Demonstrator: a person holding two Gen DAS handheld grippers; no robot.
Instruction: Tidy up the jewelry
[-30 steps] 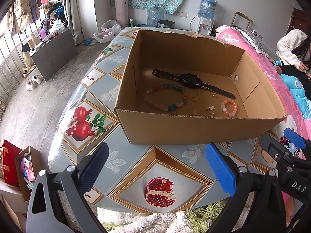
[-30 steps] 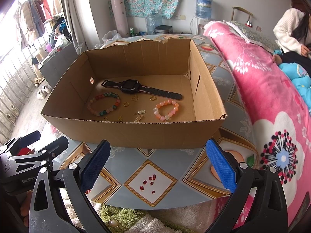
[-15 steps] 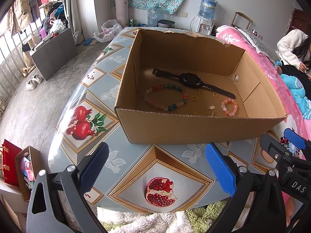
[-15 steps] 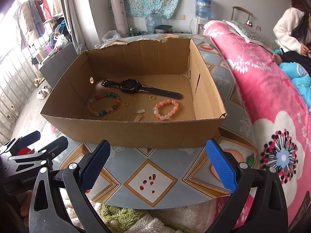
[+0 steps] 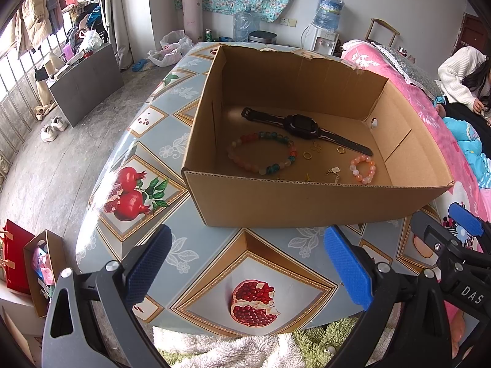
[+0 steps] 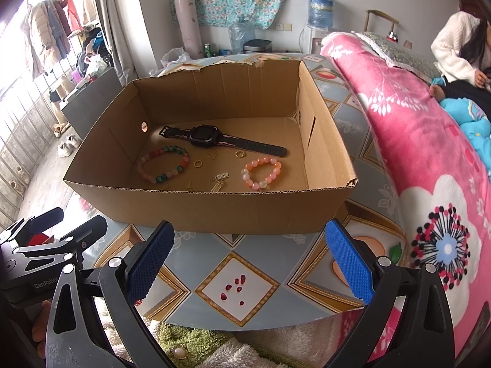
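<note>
We hold the left tool [image 5: 245,263] and right tool [image 6: 250,257] spread wide and empty, short of the cardboard box [image 6: 214,208]. The watch [image 6: 205,136] lies at twelve o'clock on its floor, with the bracelets and rings toward six, loose and reachable from above.

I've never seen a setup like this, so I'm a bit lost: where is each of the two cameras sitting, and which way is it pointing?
Left wrist view: rides the left gripper, open, aimed over the table into the cardboard box; the right gripper shows at the right edge.
Right wrist view: rides the right gripper, open, facing the same box from further right; the left gripper shows at the lower left.
Shared: both see the black watch, the multicolour bead bracelet and the pink bead bracelet.
</note>
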